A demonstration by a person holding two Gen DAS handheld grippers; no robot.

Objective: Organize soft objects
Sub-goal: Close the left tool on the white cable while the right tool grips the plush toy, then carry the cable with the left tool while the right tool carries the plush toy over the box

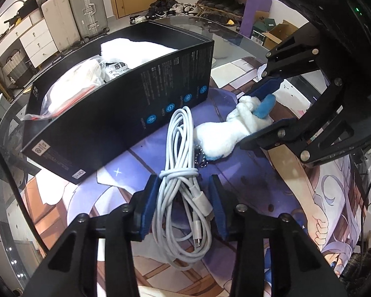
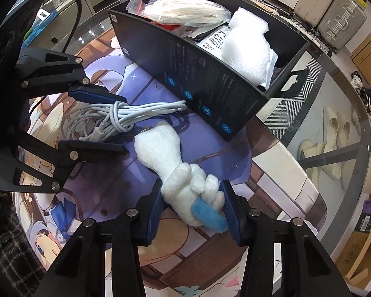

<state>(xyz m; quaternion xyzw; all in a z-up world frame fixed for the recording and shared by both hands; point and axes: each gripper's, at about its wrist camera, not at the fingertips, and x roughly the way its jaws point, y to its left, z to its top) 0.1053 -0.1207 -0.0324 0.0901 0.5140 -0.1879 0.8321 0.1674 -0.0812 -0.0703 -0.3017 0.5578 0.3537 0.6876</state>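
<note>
Left wrist: left gripper fingers angled down, straddling cable bundle.

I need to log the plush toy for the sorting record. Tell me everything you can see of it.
The plush toy is white and fluffy, with a blue felt piece at one end and a small metal chain at the other. It lies on the printed mat, beside the white cable and near the black box. The right gripper has its jaws on either side of the blue end.
</note>
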